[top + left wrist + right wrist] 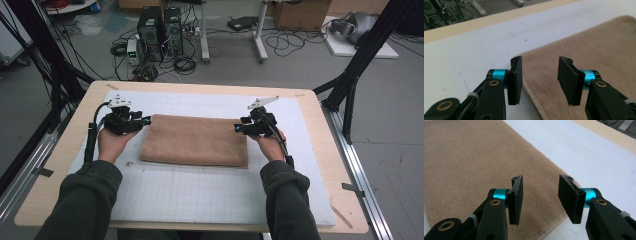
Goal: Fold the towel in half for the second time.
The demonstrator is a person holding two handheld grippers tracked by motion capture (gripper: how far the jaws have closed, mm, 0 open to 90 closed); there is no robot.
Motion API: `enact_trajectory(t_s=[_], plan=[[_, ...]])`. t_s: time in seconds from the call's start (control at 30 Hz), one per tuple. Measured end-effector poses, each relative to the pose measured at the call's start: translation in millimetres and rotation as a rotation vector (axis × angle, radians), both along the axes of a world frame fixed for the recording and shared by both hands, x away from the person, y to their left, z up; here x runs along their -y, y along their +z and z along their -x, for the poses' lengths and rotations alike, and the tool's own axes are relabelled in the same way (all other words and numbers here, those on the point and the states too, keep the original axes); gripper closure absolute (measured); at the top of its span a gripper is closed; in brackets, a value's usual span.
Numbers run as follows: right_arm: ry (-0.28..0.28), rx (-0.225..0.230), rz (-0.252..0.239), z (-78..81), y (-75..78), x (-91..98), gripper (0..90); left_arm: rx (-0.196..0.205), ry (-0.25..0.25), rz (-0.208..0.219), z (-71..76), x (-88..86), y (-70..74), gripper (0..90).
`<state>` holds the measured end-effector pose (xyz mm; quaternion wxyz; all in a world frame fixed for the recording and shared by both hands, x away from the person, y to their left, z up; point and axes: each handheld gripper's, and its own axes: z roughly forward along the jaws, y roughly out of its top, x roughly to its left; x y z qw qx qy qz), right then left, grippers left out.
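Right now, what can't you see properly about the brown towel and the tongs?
- High view: how many layers the folded towel has; too small to count.
- High view: the gap of the left tongs and right tongs; tiny, dark.
- Left gripper view: the towel's right side; cut off by the picture's edge.

Table under me: light wooden tabletop (320, 125), covered by a white gridded mat (200, 195).
Floor beyond my table: two black computer towers (161, 30) amid tangled cables (185, 64).
Far right: cardboard box (300, 14).
Beside me: black frame struts (362, 55) at both sides.
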<state>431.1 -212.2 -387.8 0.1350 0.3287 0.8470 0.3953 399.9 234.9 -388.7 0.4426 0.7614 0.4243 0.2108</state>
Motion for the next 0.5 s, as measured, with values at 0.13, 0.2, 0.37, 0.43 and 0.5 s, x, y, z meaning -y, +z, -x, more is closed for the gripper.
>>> enact_trajectory(t_s=[0.13,0.2,0.37,0.43,0.5], plan=[[0.023,-0.036,-0.021,3.9,-3.4,-1.8,54.4,-0.018,-0.045,-0.001,11.0,1.6,-11.7,54.9],[0.042,-0.04,-0.037,6.0,-5.5,-4.6,56.1,-0.031,-0.07,0.008,15.7,3.6,-16.9,56.1],[0.087,-0.079,-0.018,8.9,-16.6,-14.3,66.5,-0.076,-0.149,-0.033,21.7,8.9,-30.2,74.7],[0.092,-0.098,-0.003,9.4,-23.6,-16.8,68.9,-0.079,-0.149,-0.04,23.6,9.2,-35.2,78.3],[0.093,-0.132,0.018,9.1,-31.2,-18.5,70.0,-0.098,-0.144,-0.057,23.8,7.6,-41.0,78.6]])
